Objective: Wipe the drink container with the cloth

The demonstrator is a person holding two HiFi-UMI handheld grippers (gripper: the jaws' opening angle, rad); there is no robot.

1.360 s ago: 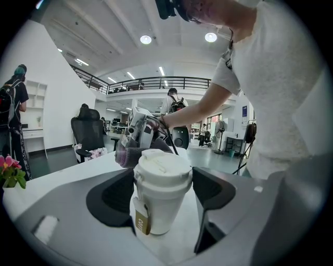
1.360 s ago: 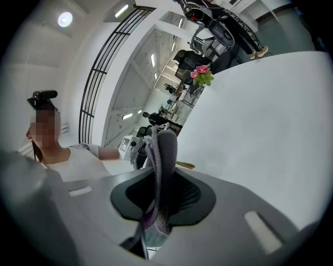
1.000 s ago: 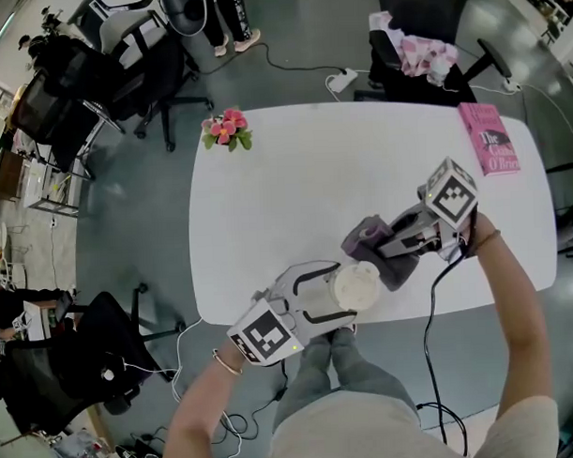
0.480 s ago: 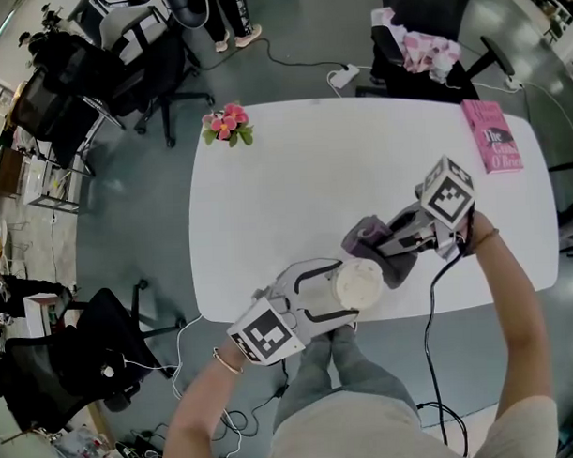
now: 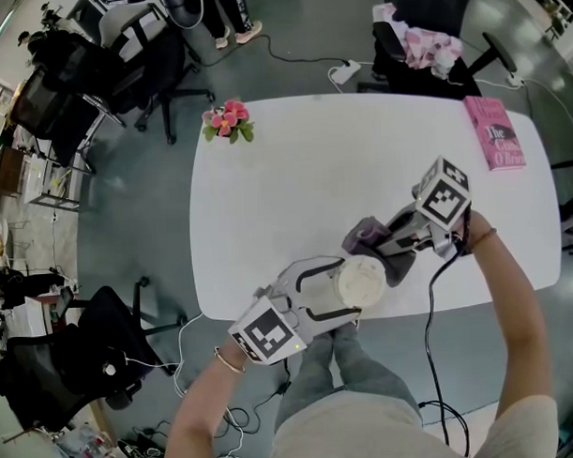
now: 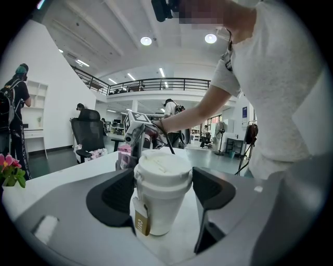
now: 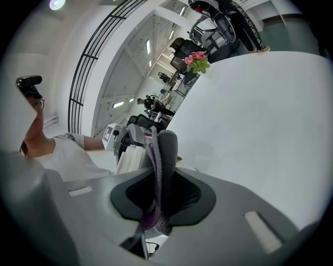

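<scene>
- Looking down on a white table [image 5: 294, 176] with a paper drink cup [image 5: 360, 284] standing upright close to the near edge, white lid on.
- Got the left gripper [image 6: 162, 200] wrapped round that cup, with 2 dark pads [image 6: 112, 195] spread wide, 1 each side, pressing in at the lid rim. So gripping it, not hanging loose.
- Small brown tag [image 6: 140, 224] dangling down the cup's side, right by the left-hand pad in the left gripper view.
- Over on the other side, the right gripper [image 7: 162, 200] clamped tight on a grey cloth [image 5: 366, 237] with a bit of purple in it. Jaws nearly together, a fold of cloth sticking up out of them.
- Cloth bunched up against the cup's far-right side in the head view. Looks like touching, but can't tell how hard.
- Coming in from the right and tilted a little downward, that right gripper, with its marker cube [image 5: 445, 194] on top.
- Also on the table: pink flowers [image 5: 227, 124] at the far left corner and a pink book [image 5: 497, 134] at the far right corner, both well apart from the cup.
- Past the far edge, a black chair [image 5: 448, 11] with pink patterned fabric [image 5: 428, 47] dumped on it.
</scene>
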